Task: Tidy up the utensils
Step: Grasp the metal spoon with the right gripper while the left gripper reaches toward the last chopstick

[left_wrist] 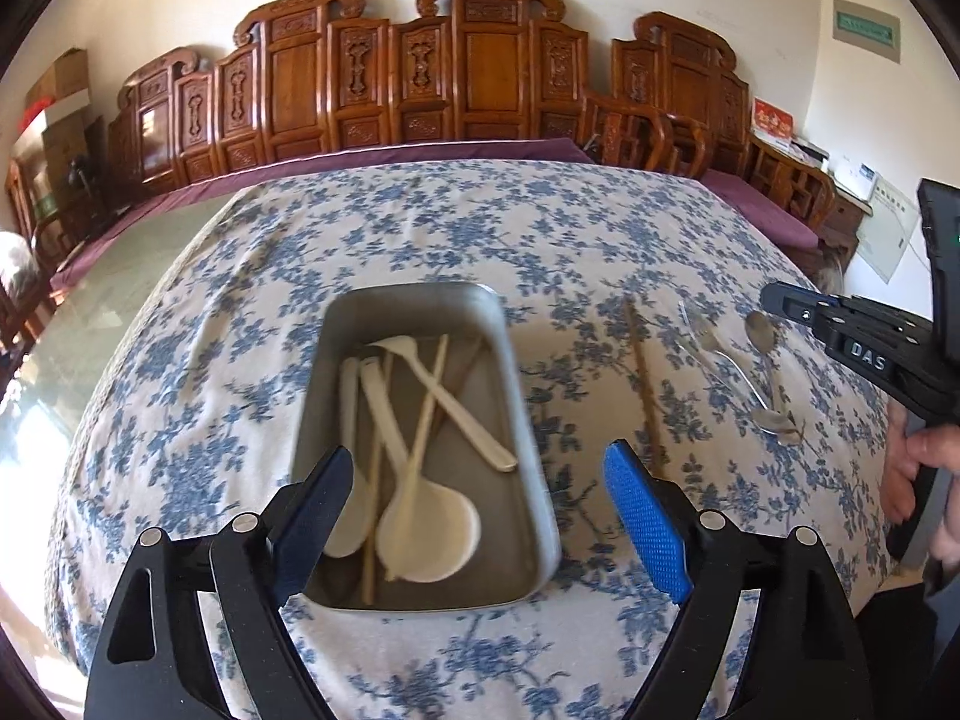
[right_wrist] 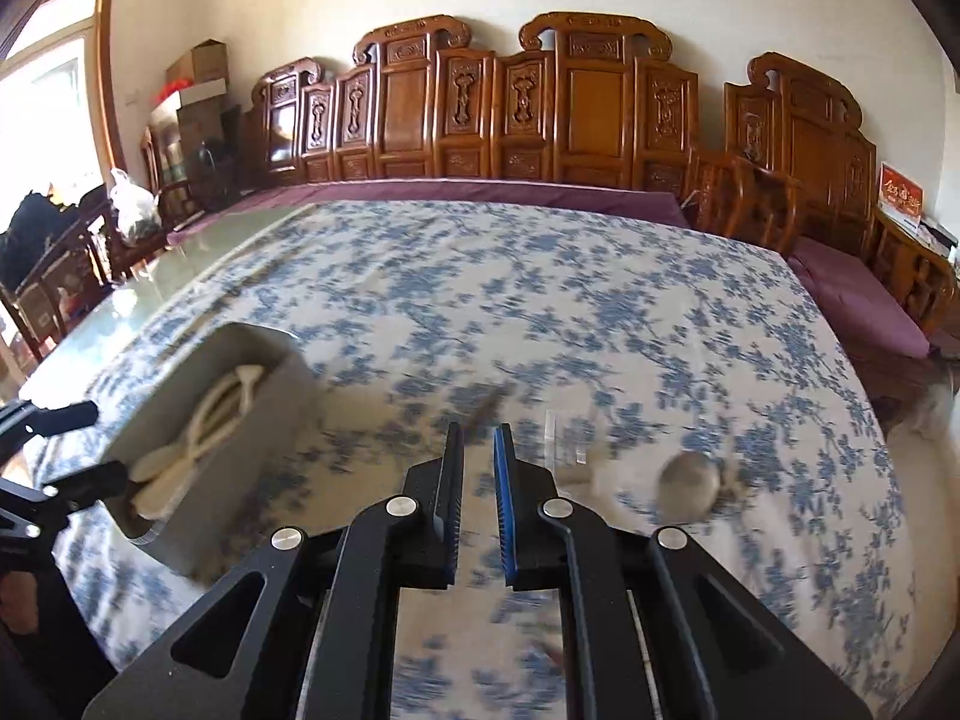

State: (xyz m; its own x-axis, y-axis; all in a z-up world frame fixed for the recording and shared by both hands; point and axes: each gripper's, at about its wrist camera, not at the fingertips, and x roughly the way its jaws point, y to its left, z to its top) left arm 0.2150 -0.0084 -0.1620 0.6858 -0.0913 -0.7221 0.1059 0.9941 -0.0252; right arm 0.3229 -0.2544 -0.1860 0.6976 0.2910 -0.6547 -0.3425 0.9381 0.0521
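A grey metal tray [left_wrist: 528, 420] sits on the blue-flowered tablecloth and holds several cream spoons [left_wrist: 432, 522] and chopsticks [left_wrist: 375, 498]. My left gripper [left_wrist: 480, 480] is open, its fingers either side of the tray's near end. On the cloth right of the tray lie a brown chopstick [left_wrist: 643, 378], a metal fork [left_wrist: 720, 354] and a metal spoon [left_wrist: 765, 342]. My right gripper [right_wrist: 479, 438] has its jaws nearly closed with nothing visible between them, above the blurred cloth. The tray [right_wrist: 270, 414] is to its left, the metal spoon [right_wrist: 690, 486] to its right.
The table [left_wrist: 420, 216] has a purple border and a bare glass strip [left_wrist: 120, 276] at left. Carved wooden chairs [left_wrist: 480, 72] line the far wall. The right gripper's body [left_wrist: 870, 354] and a hand show at the right edge of the left wrist view.
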